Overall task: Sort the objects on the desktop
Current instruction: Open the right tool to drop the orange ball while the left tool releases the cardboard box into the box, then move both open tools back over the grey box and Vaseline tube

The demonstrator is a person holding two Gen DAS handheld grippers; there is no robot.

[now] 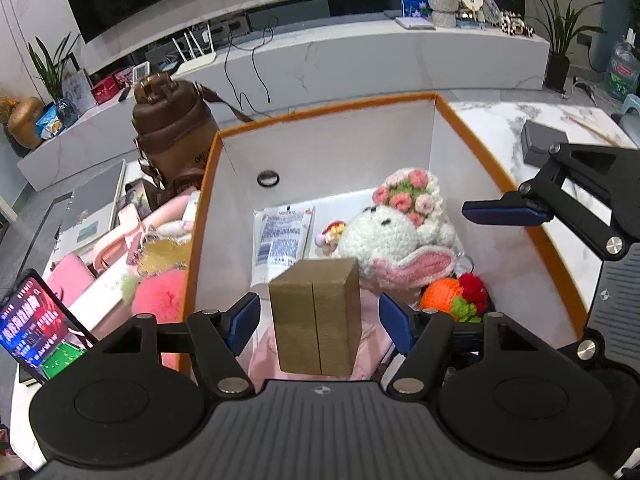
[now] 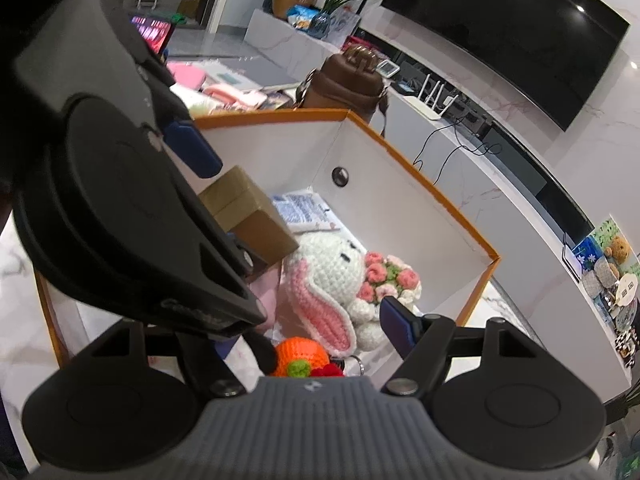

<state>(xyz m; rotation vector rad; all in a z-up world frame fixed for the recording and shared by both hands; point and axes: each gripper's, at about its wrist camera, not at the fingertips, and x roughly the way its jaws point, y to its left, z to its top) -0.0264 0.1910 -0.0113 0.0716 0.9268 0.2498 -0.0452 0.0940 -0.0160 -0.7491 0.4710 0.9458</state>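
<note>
Nearest the left wrist camera, the left gripper hangs tilted down into an orange-rimmed white box, its blue pads spread wide on either side of a gold-brown carton that stands upright between them; a gap shows at each side, so nothing is clamped. Under the carton lies pale pink material. At about four o'clock from the carton sits an orange crocheted fruit with a red tuft, and at two o'clock a white crocheted rabbit with a pink flower crown lies on its side. At eleven o'clock a white tube lies flat on the box floor. Farther still, a dark ring sits against the back wall.

The right gripper reaches in from three o'clock, angled downward, its jaws apart and empty above the fruit and rabbit.
</note>
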